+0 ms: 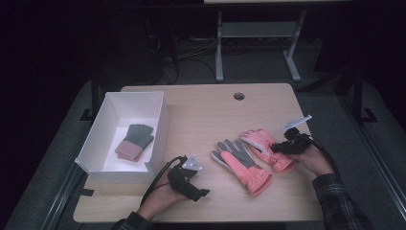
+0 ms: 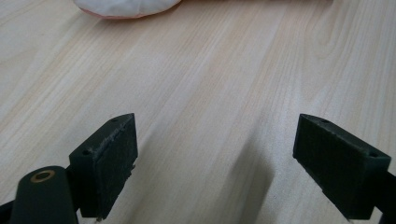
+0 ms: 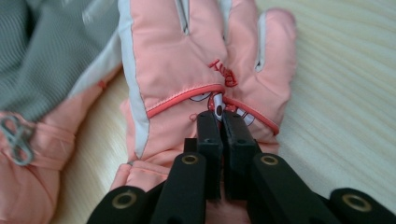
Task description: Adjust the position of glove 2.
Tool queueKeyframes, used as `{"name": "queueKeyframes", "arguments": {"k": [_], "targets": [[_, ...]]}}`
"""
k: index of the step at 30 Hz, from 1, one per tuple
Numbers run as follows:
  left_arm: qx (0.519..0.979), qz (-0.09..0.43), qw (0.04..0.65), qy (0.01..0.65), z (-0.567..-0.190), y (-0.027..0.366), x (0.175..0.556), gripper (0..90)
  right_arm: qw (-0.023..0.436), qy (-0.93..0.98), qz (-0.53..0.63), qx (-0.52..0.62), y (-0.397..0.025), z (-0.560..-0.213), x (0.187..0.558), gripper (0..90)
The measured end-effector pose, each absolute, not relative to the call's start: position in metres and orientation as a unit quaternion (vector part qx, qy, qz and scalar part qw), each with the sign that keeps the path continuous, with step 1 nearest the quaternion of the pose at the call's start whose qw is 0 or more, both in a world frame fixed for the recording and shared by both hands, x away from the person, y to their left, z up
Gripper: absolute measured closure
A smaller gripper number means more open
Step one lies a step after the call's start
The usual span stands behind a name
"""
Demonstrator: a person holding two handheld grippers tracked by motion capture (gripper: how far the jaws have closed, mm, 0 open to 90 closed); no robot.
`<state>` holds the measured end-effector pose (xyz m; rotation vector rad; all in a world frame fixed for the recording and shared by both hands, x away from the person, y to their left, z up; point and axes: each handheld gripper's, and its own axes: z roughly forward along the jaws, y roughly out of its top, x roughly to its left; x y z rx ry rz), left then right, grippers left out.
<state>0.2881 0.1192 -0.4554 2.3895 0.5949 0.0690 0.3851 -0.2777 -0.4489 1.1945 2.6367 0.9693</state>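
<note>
Two pink ski gloves lie on the wooden table [image 1: 201, 110]. The one with a grey palm [image 1: 242, 165] lies in the middle, the other pink glove [image 1: 265, 146] to its right. My right gripper [image 1: 279, 147] is shut on a pinch of that right glove's back fabric [image 3: 219, 110], near the red stitched lettering. My left gripper [image 1: 201, 192] stands open just above bare tabletop near the front edge, nothing between its fingers [image 2: 112, 149]. A pale rounded glove edge [image 2: 126, 7] shows at the top of the left gripper view.
A white box [image 1: 160, 127] stands at the table's left side and holds a grey and pink knit glove [image 1: 135, 141]. A round cable hole [image 1: 239, 96] sits near the far edge. Another table's legs [image 1: 219, 52] stand behind.
</note>
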Motion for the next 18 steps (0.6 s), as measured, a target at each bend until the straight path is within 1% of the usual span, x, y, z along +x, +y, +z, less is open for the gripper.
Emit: {"name": "queueKeyframes", "arguments": {"k": [5, 11, 18], "targets": [[0.913, 0.026, 0.336, 0.23, -0.455, 0.12, 0.288, 13.4, 0.053, 0.84, 0.343, 0.416, -0.288, -0.439, 0.379, 88.2], [0.913, 0.028, 0.336, 0.23, -0.455, 0.12, 0.289, 13.4, 0.06, 0.82, 0.371, 0.431, -0.299, -0.418, 0.369, 88.2], [0.913, 0.026, 0.336, 0.231, -0.455, 0.121, 0.289, 13.4, 0.062, 0.81, 0.399, 0.425, -0.293, -0.385, 0.351, 88.1]]}}
